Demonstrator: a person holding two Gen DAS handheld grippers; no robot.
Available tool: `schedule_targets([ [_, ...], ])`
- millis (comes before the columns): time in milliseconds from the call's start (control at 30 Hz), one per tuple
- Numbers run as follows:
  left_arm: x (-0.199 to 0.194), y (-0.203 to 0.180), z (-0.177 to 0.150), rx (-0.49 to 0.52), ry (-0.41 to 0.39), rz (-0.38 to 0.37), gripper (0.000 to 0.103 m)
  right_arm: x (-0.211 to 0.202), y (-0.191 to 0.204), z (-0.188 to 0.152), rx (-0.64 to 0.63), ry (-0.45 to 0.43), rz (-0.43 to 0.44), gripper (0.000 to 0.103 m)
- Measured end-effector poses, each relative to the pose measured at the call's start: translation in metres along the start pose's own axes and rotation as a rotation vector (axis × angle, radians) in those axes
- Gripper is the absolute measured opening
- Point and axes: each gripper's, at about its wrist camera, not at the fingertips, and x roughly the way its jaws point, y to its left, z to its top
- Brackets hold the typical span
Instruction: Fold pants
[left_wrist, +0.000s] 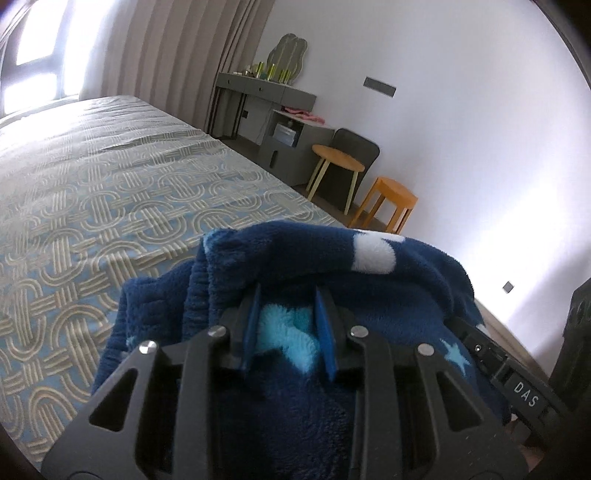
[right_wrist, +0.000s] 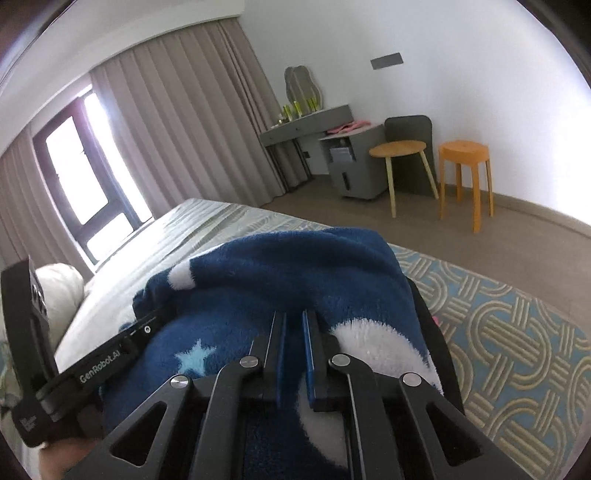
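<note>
Pants (left_wrist: 369, 280) bunch blocks my view ahead; bed (left_wrist: 110, 177) beyond lies bare, stools (right_wrist: 465, 155) stand well apart by the wall.

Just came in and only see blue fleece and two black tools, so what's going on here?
A person is folding fleece pants over a bed, with a handheld gripper in each hand. The left gripper is clamped on a bunched fold of the fabric. The right gripper is closed on another part of the same pants, and the fabric is heaped up in front of both. The pants are bunched, not yet laid flat.
</note>
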Motion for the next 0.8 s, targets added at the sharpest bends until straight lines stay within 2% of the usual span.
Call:
schedule_targets([
  [100,-0.003,-0.012,0.005,0.050,0.036,0.030,0.032,0.000,0.005,0.006,-0.017,0.035,-0.029,0.006],
  [200,-0.020,-0.024,0.020,0.073,0.128,0.043,0.035,0.002,0.015,0.017,-0.044,0.111,-0.092,0.006],
  [267,-0.039,-0.030,0.027,0.038,0.161,0.043,0.052,-0.005,0.024,0.031,-0.052,0.170,-0.141,0.006],
  [300,-0.051,-0.033,0.030,0.017,0.163,0.063,0.069,-0.013,0.027,0.038,-0.033,0.190,-0.151,0.011],
  [333,-0.066,-0.037,0.033,0.001,0.150,0.093,0.076,-0.025,0.029,0.044,-0.008,0.194,-0.157,0.013],
  [467,-0.141,-0.057,0.034,0.007,0.062,0.058,0.082,-0.100,0.047,0.055,0.010,0.133,-0.098,0.022],
  [533,-0.178,-0.069,0.027,0.042,0.032,0.056,0.083,-0.130,0.057,0.050,-0.019,0.124,-0.087,0.036],
  [567,-0.194,-0.073,0.024,0.059,0.021,0.059,0.084,-0.149,0.063,0.044,-0.030,0.114,-0.072,0.053],
  [600,-0.210,-0.075,0.019,0.073,0.007,0.068,0.092,-0.170,0.068,0.039,-0.037,0.096,-0.058,0.072],
  [633,-0.228,-0.077,0.015,0.089,-0.007,0.080,0.099,-0.187,0.072,0.034,-0.048,0.082,-0.045,0.078],
  [667,-0.250,-0.077,0.009,0.097,-0.032,0.094,0.101,-0.205,0.078,0.028,-0.064,0.068,-0.029,0.082],
  [733,-0.283,-0.073,-0.002,0.108,-0.074,0.111,0.102,-0.240,0.089,0.014,-0.101,0.052,-0.021,0.084],
  [800,-0.314,-0.070,-0.014,0.109,-0.099,0.136,0.102,-0.272,0.098,-0.001,-0.119,0.049,-0.017,0.092],
])
